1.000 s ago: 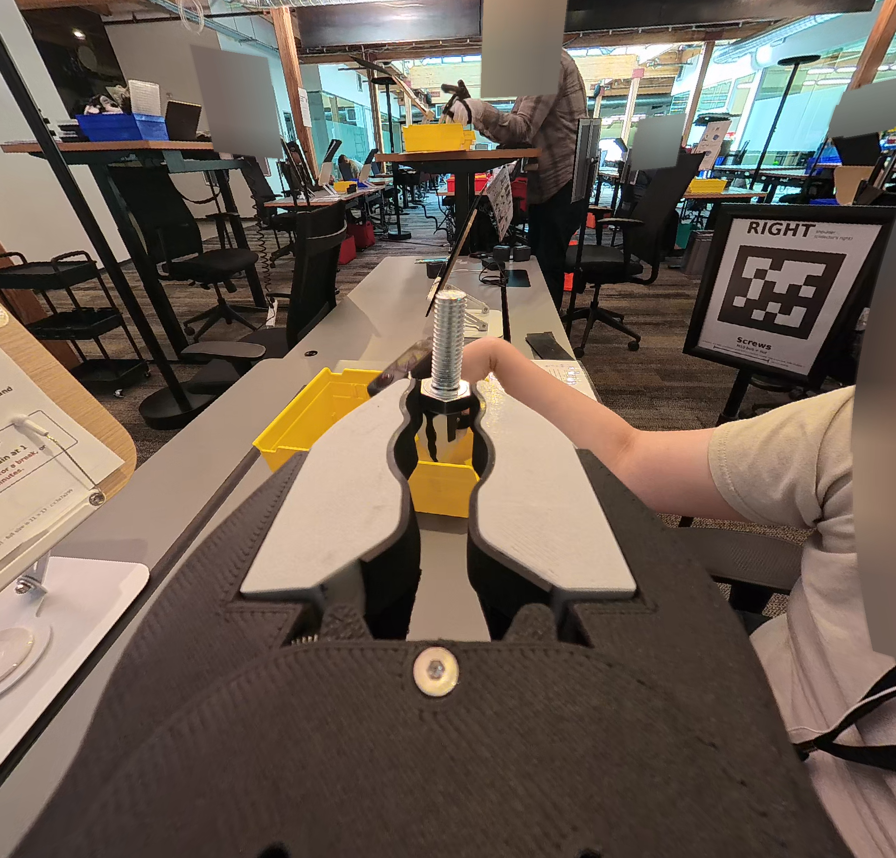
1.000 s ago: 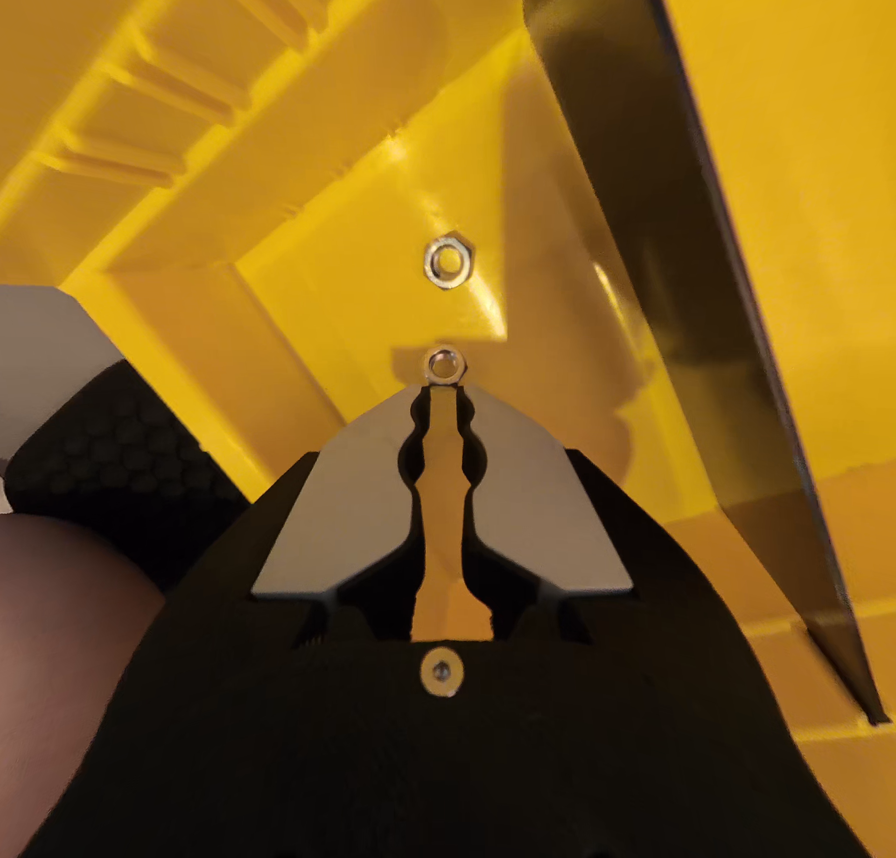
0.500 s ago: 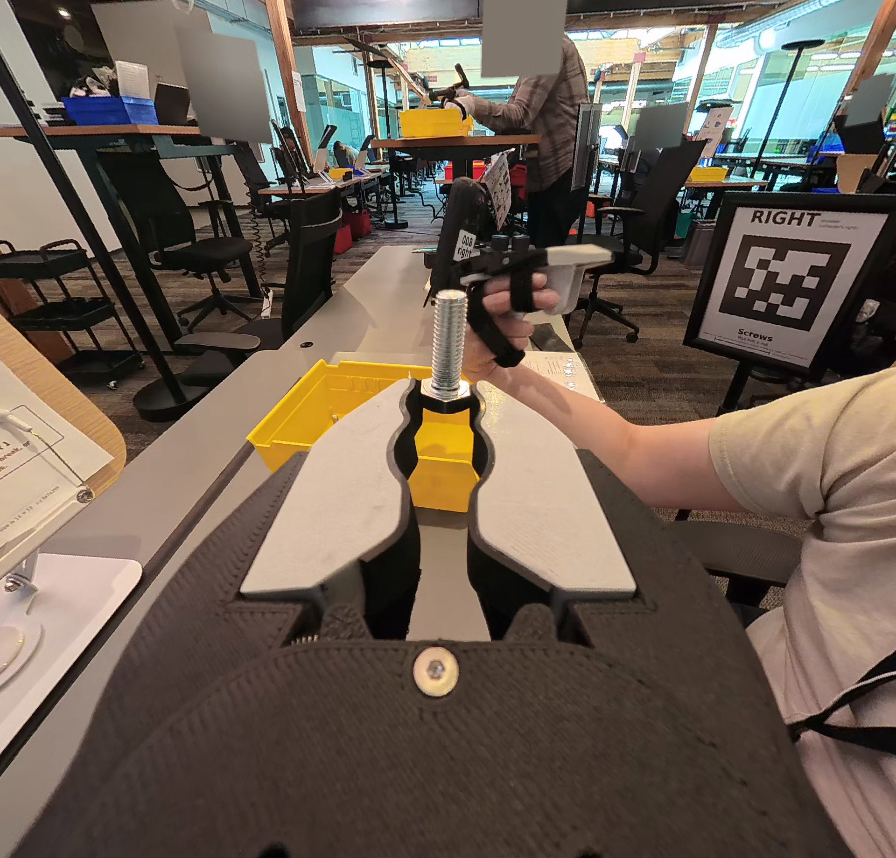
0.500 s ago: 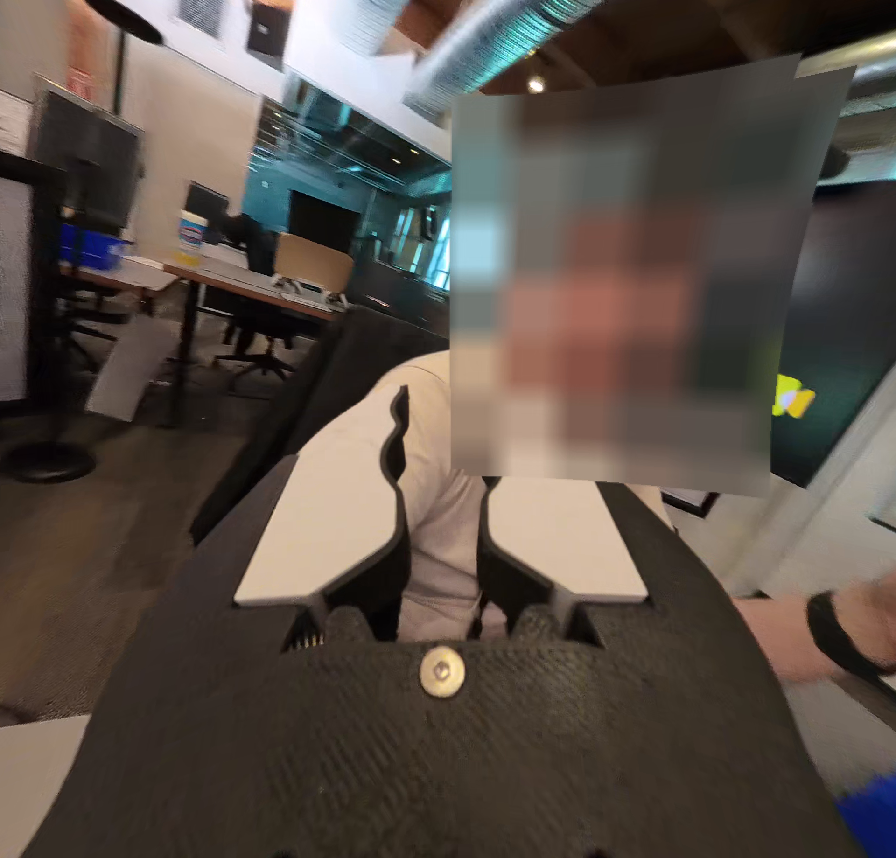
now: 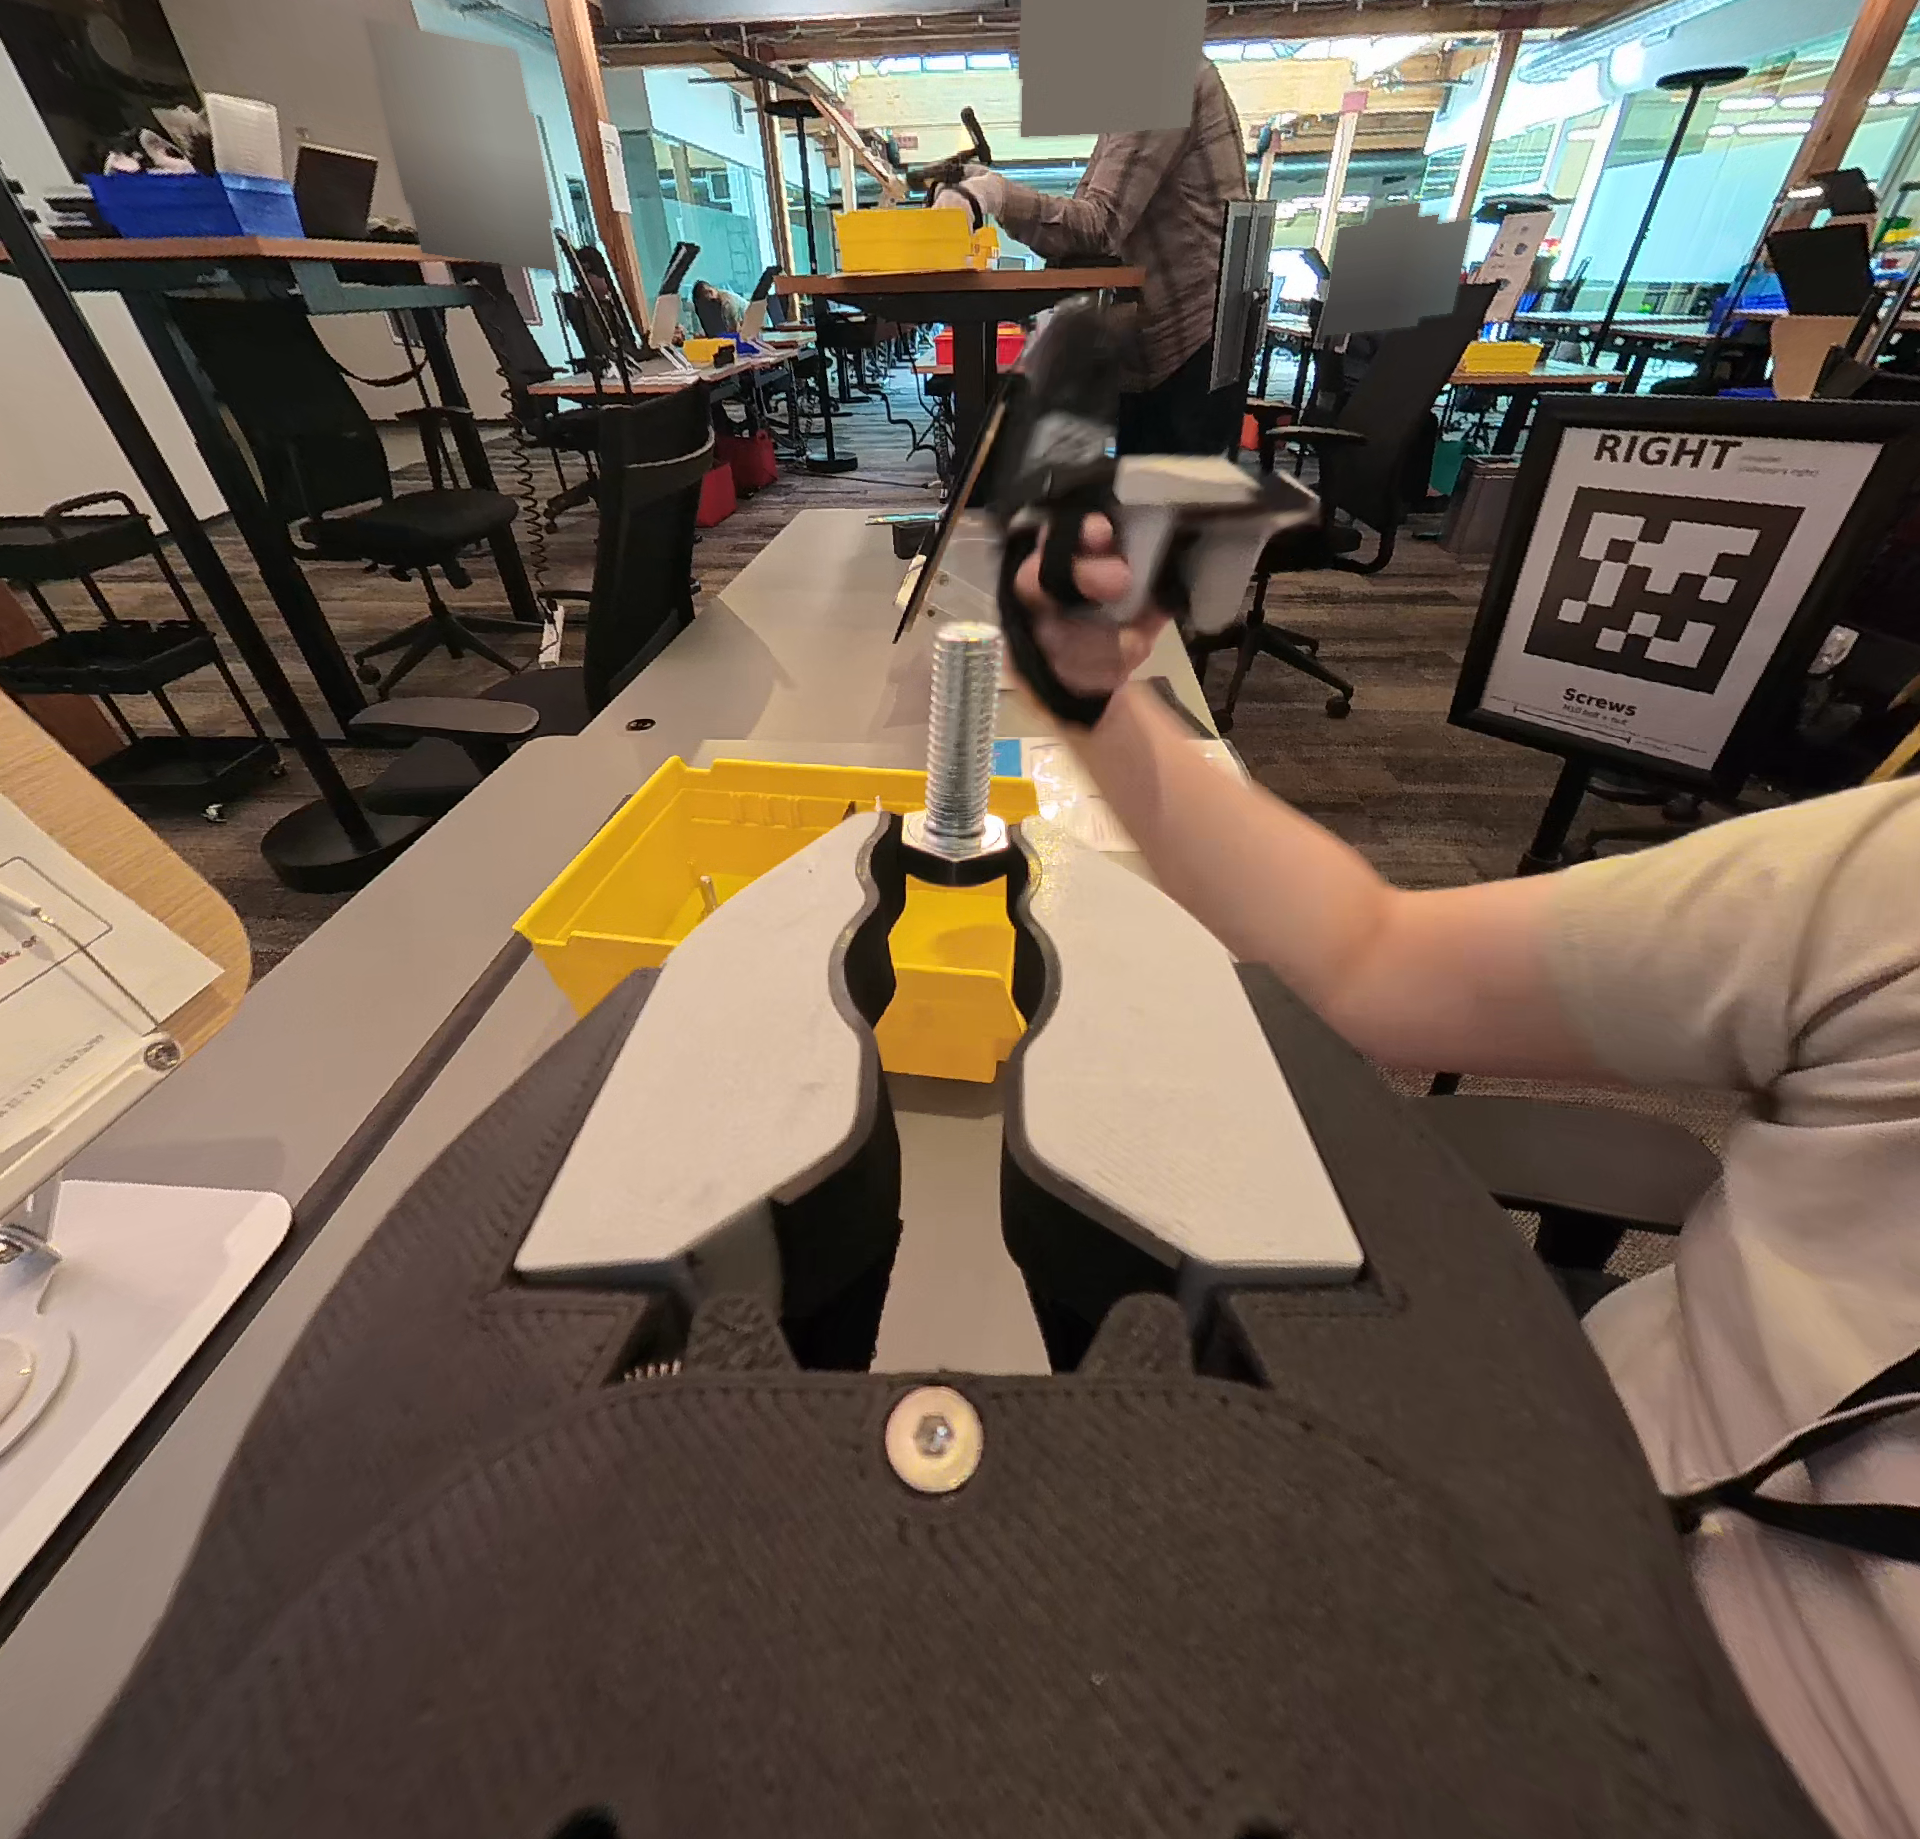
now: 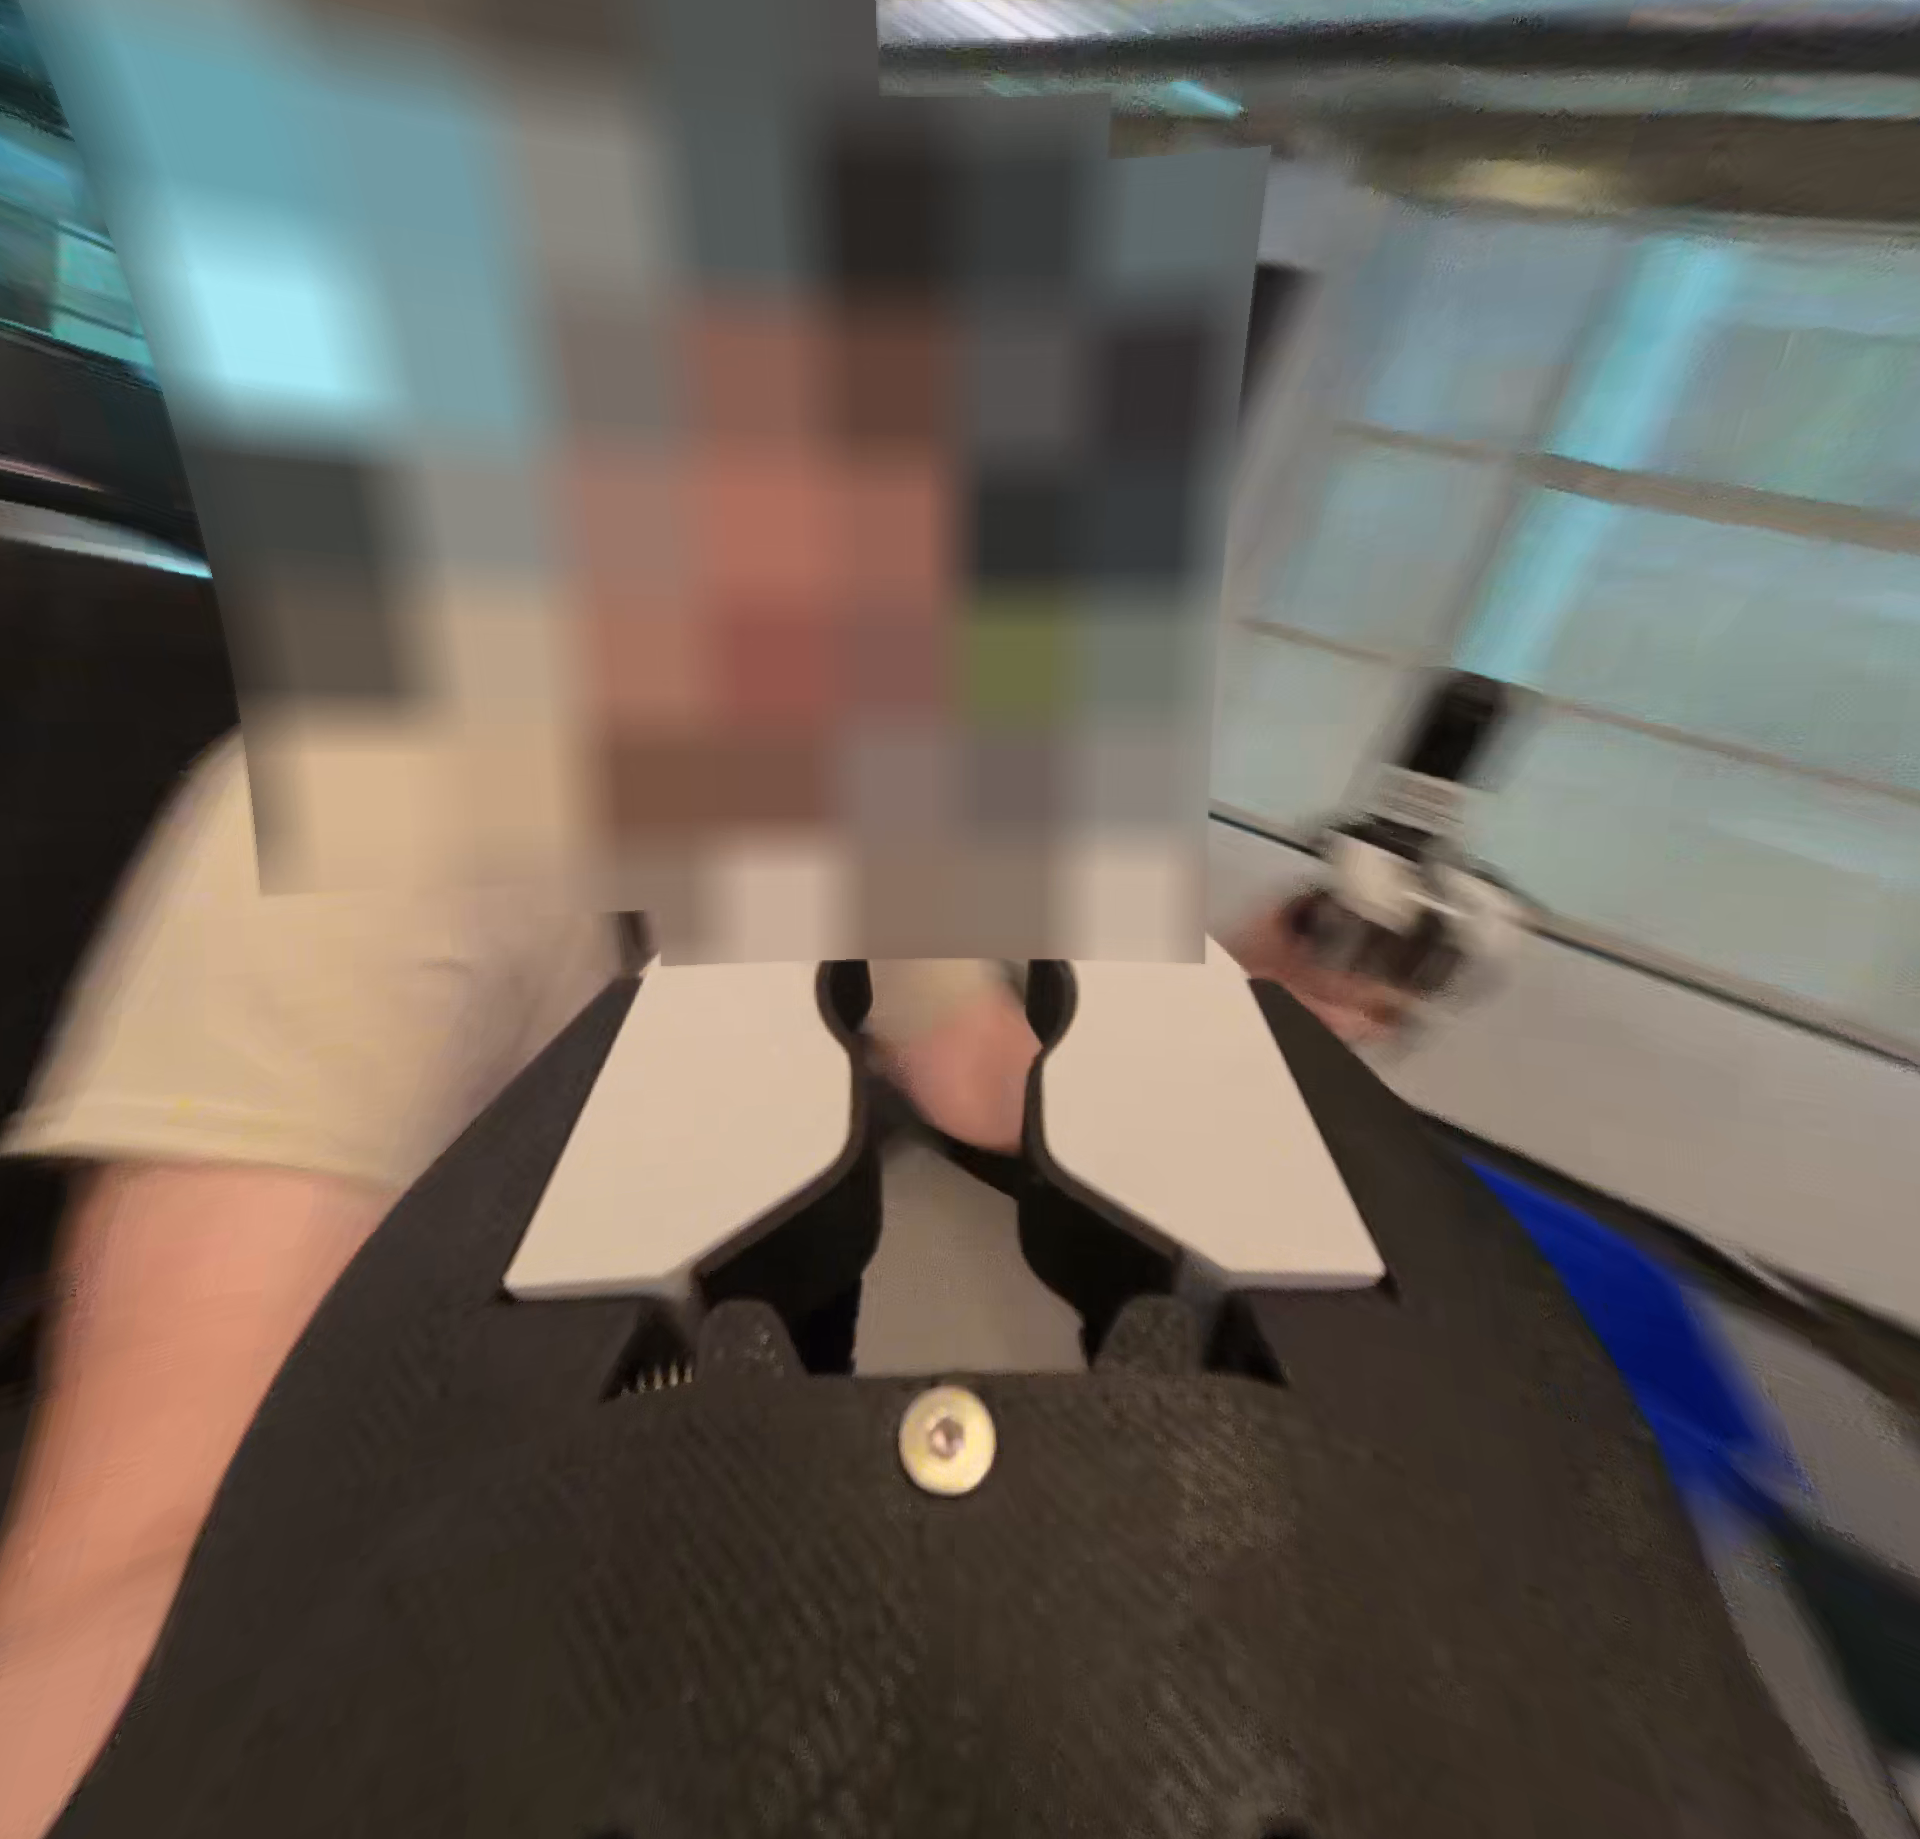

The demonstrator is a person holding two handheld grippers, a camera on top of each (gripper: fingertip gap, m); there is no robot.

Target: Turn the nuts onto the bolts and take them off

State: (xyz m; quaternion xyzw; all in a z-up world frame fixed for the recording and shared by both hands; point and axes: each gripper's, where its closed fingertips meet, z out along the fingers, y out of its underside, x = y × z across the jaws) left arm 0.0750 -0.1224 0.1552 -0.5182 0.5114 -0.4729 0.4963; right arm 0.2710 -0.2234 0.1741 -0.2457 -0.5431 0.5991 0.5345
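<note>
My left gripper [image 5: 954, 849] is shut on the hex head of a silver threaded bolt [image 5: 961, 729] and holds it upright above the near right corner of a yellow bin [image 5: 644, 885]. The right gripper [image 5: 1174, 532] is raised in a hand, above and to the right of the bolt's tip, blurred by motion. In the right wrist view its grey fingers [image 6: 727, 1114] point back at the person, and a mosaic patch hides the fingertips. No nut shows in either view.
The bin sits on a long grey table [image 5: 416, 1010]. A framed sign on a stand [image 5: 1662, 584] is at the right and a clear sign holder [image 5: 62, 1041] at the left. Papers [image 5: 1070, 781] lie behind the bin. Office chairs and desks fill the background.
The right gripper has come up out of the yellow bin, where its tips were at a small nut, and swung round above the bolt. The left gripper keeps the bolt upright.
</note>
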